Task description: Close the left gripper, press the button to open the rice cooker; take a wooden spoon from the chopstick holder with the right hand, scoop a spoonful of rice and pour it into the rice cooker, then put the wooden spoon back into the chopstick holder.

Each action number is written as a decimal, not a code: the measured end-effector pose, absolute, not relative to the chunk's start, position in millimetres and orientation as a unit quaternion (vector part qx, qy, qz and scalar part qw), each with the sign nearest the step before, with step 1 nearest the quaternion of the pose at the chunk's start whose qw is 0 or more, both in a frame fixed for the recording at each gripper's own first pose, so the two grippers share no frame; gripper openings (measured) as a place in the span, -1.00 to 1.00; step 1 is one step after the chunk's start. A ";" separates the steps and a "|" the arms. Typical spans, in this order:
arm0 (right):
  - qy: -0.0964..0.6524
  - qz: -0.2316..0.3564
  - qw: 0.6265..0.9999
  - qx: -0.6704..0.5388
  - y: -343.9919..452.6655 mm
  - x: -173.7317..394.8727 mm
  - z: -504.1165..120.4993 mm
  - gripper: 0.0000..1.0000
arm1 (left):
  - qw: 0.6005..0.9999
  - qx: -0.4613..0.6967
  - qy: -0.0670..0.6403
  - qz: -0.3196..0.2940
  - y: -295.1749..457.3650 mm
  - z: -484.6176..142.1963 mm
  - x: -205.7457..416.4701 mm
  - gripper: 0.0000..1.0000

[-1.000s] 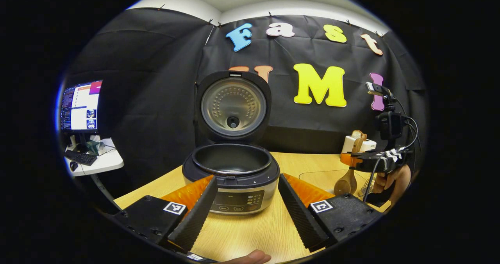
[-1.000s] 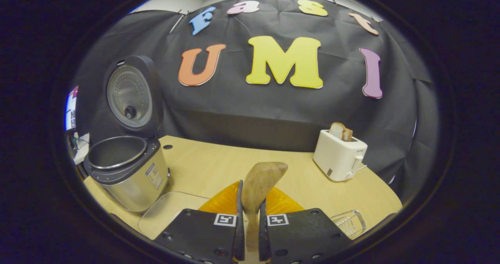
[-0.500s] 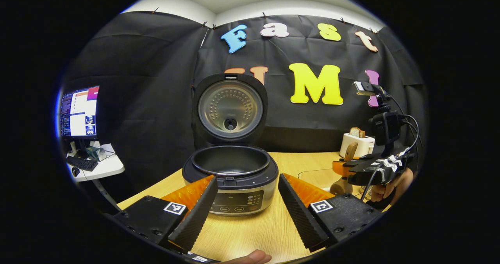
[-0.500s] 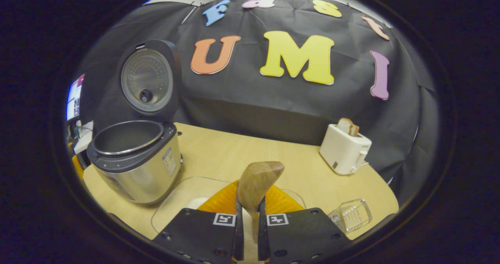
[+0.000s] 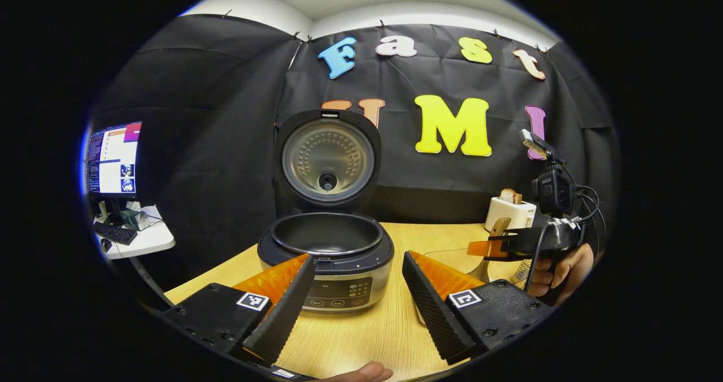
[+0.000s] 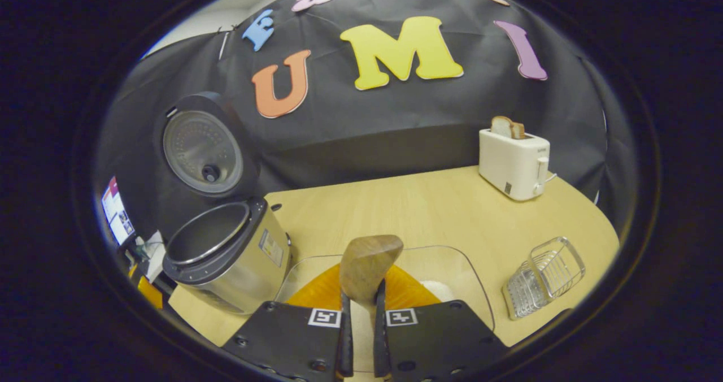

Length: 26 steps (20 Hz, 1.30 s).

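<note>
The rice cooker [image 5: 326, 260] stands on the table with its lid [image 5: 326, 160] raised and its dark pot bare inside. My left gripper [image 5: 357, 297] is open, its fingers on either side of the cooker's front panel. In the right gripper view my right gripper [image 6: 360, 337] is shut on the wooden spoon [image 6: 367, 266], whose bowl sticks up over a clear glass dish [image 6: 452, 274] holding white rice [image 6: 438, 289]. The cooker [image 6: 226, 255] is to its left. The right gripper [image 5: 497, 246] with the spoon also shows at the right of the left gripper view, held by a hand [image 5: 556, 269].
A wire chopstick holder [image 6: 543, 277] stands at the right of the glass dish. A white toaster [image 6: 514, 161] with bread sits at the table's far right. A monitor and keyboard on a side desk [image 5: 121, 224] lie beyond the table's left edge.
My right gripper has tipped forward and down over the glass dish with the spoon still held. The left gripper has stayed open in front of the cooker.
</note>
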State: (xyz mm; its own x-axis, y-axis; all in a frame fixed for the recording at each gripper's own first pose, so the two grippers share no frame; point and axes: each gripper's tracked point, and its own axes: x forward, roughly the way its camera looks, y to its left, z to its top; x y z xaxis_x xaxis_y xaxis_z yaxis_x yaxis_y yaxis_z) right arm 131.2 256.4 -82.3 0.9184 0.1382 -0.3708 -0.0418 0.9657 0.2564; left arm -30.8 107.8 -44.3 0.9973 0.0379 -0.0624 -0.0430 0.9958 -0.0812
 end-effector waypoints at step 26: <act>0.228 0.092 0.788 0.564 215.5 132.2 -93.3 -0.72 | 0.997 -0.059 0.051 0.012 100.3 -51.4 -24.1 0.99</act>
State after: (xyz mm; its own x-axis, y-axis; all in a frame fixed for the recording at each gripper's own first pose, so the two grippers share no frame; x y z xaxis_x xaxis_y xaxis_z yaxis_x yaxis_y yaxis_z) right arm 132.2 215.5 -93.3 0.8787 0.4033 -0.2555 0.1118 0.3464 0.9314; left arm -24.1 100.3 -51.4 0.9944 0.0183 -0.1038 -0.0304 0.9927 -0.1164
